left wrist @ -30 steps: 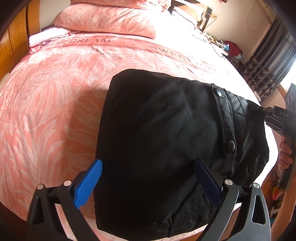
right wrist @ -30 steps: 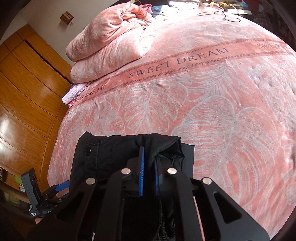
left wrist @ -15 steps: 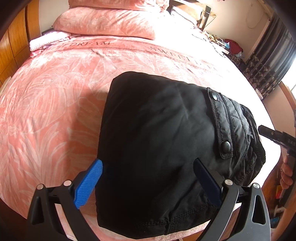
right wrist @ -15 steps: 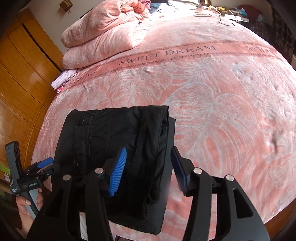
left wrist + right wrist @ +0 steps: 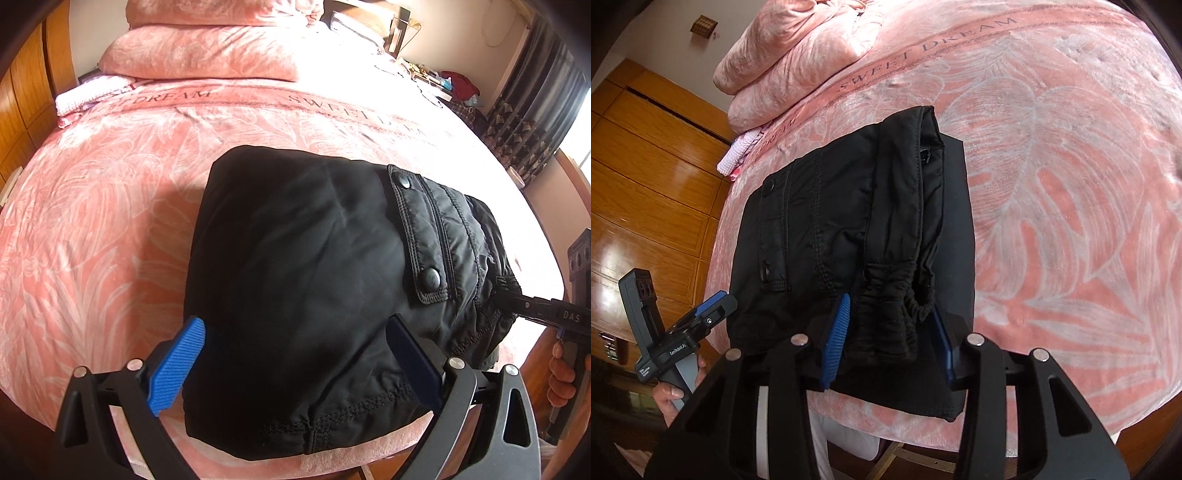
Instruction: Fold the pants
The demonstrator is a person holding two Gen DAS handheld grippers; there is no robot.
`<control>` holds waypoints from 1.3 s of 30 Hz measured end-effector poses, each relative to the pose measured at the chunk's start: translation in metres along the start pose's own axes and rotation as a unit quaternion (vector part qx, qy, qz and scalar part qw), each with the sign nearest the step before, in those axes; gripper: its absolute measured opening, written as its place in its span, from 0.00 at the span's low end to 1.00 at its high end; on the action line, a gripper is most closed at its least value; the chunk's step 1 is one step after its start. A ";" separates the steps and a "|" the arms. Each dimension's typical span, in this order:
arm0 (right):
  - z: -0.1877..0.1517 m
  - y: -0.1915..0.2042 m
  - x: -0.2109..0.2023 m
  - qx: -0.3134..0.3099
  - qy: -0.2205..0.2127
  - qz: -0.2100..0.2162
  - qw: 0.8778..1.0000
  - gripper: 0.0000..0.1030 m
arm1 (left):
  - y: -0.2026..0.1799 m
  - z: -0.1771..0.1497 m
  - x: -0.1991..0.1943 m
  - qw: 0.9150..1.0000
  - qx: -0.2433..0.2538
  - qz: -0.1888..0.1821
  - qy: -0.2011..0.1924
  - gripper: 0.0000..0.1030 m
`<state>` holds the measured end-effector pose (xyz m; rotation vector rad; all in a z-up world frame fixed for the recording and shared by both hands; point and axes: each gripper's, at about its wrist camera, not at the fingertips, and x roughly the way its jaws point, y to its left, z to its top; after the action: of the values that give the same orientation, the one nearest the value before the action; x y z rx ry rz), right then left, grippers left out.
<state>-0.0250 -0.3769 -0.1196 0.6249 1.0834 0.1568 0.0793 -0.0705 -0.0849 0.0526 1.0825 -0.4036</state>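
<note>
Black pants [image 5: 303, 280] lie folded on the pink bed [image 5: 92, 229], near its edge. Left gripper [image 5: 295, 365] gapes wide over them, gripping nothing. Right gripper [image 5: 890, 339], jaws just narrowing, straddles the gathered waistband [image 5: 890, 314].

Left wrist view close over black pants [image 5: 295, 277], facing pillows, right wrist view likewise, both sharing pink bed [image 5: 1071, 184]
</note>
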 end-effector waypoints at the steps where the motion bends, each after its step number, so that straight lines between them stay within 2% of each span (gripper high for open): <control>1: 0.002 0.003 -0.002 -0.008 -0.002 -0.002 1.000 0.30 | 0.000 0.000 0.000 1.000 0.000 0.000 0.000 0.96; 7: 0.002 0.019 -0.021 -0.037 -0.010 -0.011 0.999 0.28 | 0.000 0.000 -0.002 1.000 0.001 0.000 -0.001 0.96; 12: -0.002 0.005 0.002 -0.028 0.012 -0.032 0.999 0.29 | 0.005 -0.003 0.006 1.000 -0.001 0.008 0.007 0.96; 16: -0.002 0.002 0.000 -0.031 0.012 -0.025 0.999 0.33 | 0.012 -0.007 0.010 1.000 -0.005 0.009 0.018 0.96; 19: -0.005 0.006 -0.008 -0.048 0.006 -0.038 0.998 0.43 | 0.020 -0.008 0.007 1.000 -0.006 0.000 0.020 0.96; 21: -0.006 0.007 -0.015 -0.053 -0.002 -0.044 0.998 0.44 | 0.027 -0.009 0.005 1.000 -0.012 -0.008 0.023 0.96; 25: -0.015 0.006 -0.024 -0.043 -0.003 -0.025 0.999 0.44 | 0.041 -0.014 0.002 0.998 -0.040 -0.029 0.033 0.96; 28: -0.025 0.003 -0.022 -0.036 0.000 -0.028 0.999 0.34 | 0.047 -0.021 0.003 0.997 -0.054 -0.034 0.041 0.96; 29: -0.026 0.001 -0.020 -0.028 0.001 -0.026 0.999 0.34 | 0.048 -0.023 0.004 0.997 -0.056 -0.035 0.043 0.96; 30: -0.027 -0.002 -0.017 -0.021 0.005 -0.026 0.999 0.34 | 0.049 -0.025 0.006 0.997 -0.059 -0.035 0.046 0.96; 32: -0.030 -0.007 -0.011 -0.021 0.008 -0.040 0.999 0.47 | 0.051 -0.028 0.008 0.996 -0.063 -0.038 0.048 0.96; 34: -0.031 -0.014 -0.005 -0.016 0.010 -0.047 0.999 0.53 | 0.052 -0.030 0.011 0.996 -0.068 -0.043 0.048 0.96; 36: -0.032 -0.016 -0.008 -0.007 0.008 -0.029 1.000 0.50 | 0.053 -0.029 0.013 0.995 -0.075 -0.047 0.054 0.96; 39: -0.031 -0.009 -0.023 -0.029 -0.008 -0.038 0.999 0.48 | 0.054 -0.024 0.006 0.995 -0.069 -0.055 0.049 0.96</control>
<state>-0.0640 -0.3817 -0.1166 0.5303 1.0818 0.1172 0.0799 -0.0170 -0.1102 -0.1117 1.2115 -0.4271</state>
